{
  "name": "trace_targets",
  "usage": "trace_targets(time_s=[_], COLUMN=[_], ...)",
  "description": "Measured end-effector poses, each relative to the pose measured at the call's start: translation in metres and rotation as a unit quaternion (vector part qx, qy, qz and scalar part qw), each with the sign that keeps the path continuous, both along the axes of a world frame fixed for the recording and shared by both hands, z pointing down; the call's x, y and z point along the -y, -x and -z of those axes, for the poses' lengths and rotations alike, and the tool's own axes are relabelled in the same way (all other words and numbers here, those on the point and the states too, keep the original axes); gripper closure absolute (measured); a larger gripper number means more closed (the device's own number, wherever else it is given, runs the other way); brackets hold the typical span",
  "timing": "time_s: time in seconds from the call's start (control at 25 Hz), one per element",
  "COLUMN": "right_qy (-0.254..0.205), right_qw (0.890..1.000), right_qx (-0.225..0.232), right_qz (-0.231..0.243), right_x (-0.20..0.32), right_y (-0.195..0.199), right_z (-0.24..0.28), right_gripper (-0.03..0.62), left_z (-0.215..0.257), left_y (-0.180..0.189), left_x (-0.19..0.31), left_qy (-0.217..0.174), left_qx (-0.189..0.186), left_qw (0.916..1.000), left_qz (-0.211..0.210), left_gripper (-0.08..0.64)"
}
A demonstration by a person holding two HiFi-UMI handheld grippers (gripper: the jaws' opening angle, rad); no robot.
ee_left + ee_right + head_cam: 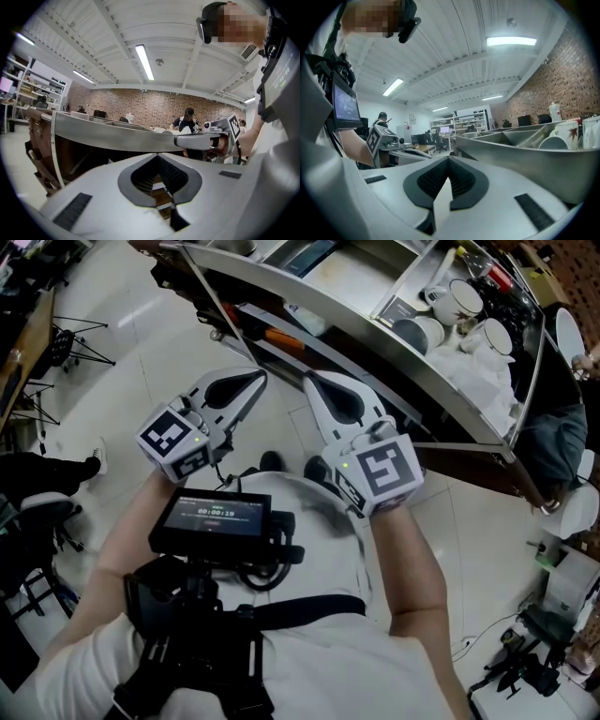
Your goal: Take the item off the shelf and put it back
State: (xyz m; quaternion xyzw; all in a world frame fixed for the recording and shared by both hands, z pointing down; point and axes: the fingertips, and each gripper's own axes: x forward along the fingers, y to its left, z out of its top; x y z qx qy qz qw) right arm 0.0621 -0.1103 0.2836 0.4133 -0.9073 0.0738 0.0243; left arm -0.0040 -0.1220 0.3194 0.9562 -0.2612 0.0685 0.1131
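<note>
Nothing is in hand at this moment. The left gripper [260, 380] and right gripper [312, 381] sit side by side in front of the person's chest, on the near side of the shelf [347, 315]. Both point roughly level toward its steel front rim without touching it. Each gripper view shows its own jaws brought together at the tips, with only the dark pad cut-out between them and no object there.

The shelf is a steel tray split into compartments. White mugs [457, 299] stand in the far right compartment, well apart from both pairs of jaws. The compartments further left hold flat things too small to name. Which piece is the item to take I cannot tell, but everything visible rests on the shelf and nothing has been lifted out.

So this reads as a resting point, either before the item is taken or after it has gone back, and the pictures do not settle which. If it is the start, the whole job is left: open one pair of jaws, reach over the rim, close on an item, lift it clear, then set it back and let go
</note>
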Motion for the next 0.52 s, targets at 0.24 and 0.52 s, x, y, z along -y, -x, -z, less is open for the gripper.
trace_targets(time_s=[0.24, 0.52], right_qy=[-0.004, -0.004], right_qw=[1.000, 1.000], right_qx=[0.002, 0.002], right_qz=[0.001, 0.007], right_x=[-0.0012, 0.0007], right_y=[0.0008, 0.0033], right_z=[0.0020, 0.0018], right_gripper=[0.592, 0.592], left_z=[0.0004, -0.0008], left_y=[-0.0007, -0.0017], left_x=[-0.0003, 0.0018], left_qy=[-0.001, -0.002], left_qx=[0.000, 0.000], left_qw=[1.0000, 1.0000], left_qz=[-0.002, -0.004], left_gripper=[0.549, 0.549])
